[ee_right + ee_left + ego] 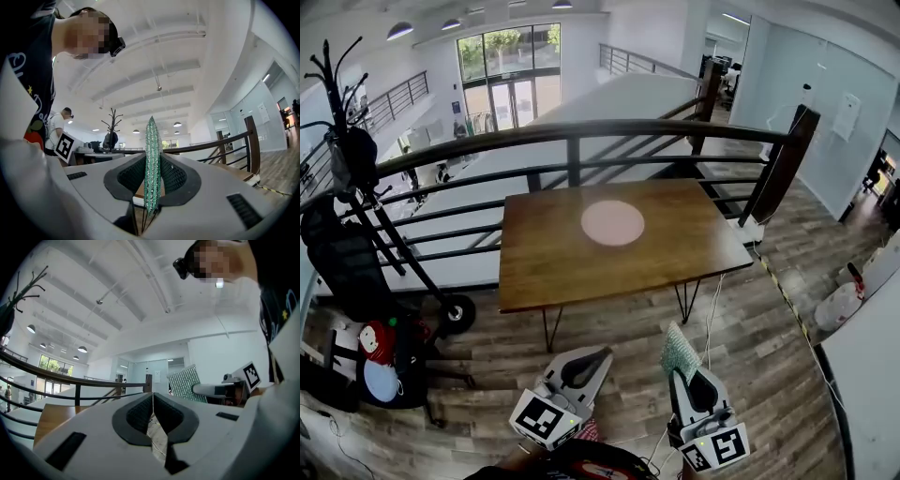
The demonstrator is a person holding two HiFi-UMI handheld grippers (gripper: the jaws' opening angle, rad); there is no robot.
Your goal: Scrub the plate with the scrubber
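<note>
Nearest me, my left gripper [592, 356] is closed on nothing. My right gripper [684, 377] clamps the green scrubber [679, 351] edge-on. Well ahead, the pink plate [612, 223] lies flat on the wooden table [544, 272]. Risk: unbraced, the plate may skid under scrubbing pressure.

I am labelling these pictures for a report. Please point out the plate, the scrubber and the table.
plate [612, 223], head view, centre of its pink face.
scrubber [153, 159], right gripper view, middle of its green edge.
table [544, 239], head view, bare wood left of the plate.
</note>
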